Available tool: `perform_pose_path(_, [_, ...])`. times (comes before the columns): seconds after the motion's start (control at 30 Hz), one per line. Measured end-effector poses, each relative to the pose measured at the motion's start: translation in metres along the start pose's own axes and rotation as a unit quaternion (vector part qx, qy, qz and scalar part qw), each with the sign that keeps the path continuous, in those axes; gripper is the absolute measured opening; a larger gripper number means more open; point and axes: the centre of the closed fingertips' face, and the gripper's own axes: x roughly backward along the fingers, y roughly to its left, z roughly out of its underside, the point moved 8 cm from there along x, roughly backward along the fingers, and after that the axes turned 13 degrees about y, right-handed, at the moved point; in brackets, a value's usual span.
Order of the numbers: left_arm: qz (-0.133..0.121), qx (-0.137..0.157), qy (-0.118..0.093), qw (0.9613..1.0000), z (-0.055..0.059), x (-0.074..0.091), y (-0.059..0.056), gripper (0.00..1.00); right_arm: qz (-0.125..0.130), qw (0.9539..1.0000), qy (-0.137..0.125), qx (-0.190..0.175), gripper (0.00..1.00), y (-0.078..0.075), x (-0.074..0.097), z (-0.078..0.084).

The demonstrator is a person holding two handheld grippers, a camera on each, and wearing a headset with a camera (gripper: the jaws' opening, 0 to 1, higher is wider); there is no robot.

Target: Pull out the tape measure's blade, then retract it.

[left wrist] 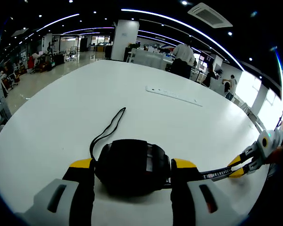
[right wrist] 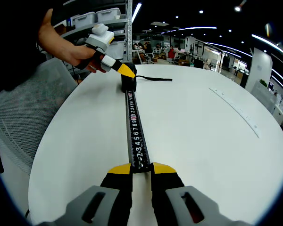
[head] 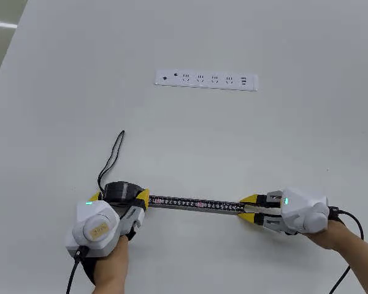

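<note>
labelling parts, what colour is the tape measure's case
The case is black; the left gripper view shows it best.

An open-plan office: white ceiling light strips (left wrist: pixel 132 10) along the top, grey mesh office chair (right wrist: pixel 23 113) at left, pale plastic storage bins (right wrist: pixel 98 17) upper left

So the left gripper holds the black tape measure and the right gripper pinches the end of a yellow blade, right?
Not quite: the blade is black with white numbers, as the right gripper view shows. The left gripper does hold the tape measure, and the right gripper pinches the blade's end.
</note>
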Motion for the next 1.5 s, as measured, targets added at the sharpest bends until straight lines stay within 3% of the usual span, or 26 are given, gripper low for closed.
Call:
perform_pose_path(0.53, [-0.015,-0.005,-0.009,0.9998,0.0009,-0.0037,-0.0023,0.63,0.001,1.0000,0.003,-0.003,0.14,-0.0004,-0.0002,-0.0004])
perform_pose_path(0.8, [-0.018,-0.007,-0.026,0.9995,0.0026,-0.0038,-0.0030,0.61,0.001,1.0000,0.003,-0.004,0.14,-0.0013,0.0001,0.0000])
perform_pose_path(1.5, [-0.016,-0.013,-0.019,0.9996,0.0031,-0.0040,-0.0022,0.60,-0.003,1.0000,-0.002,-0.002,0.13,0.0012,0.0010,-0.0038])
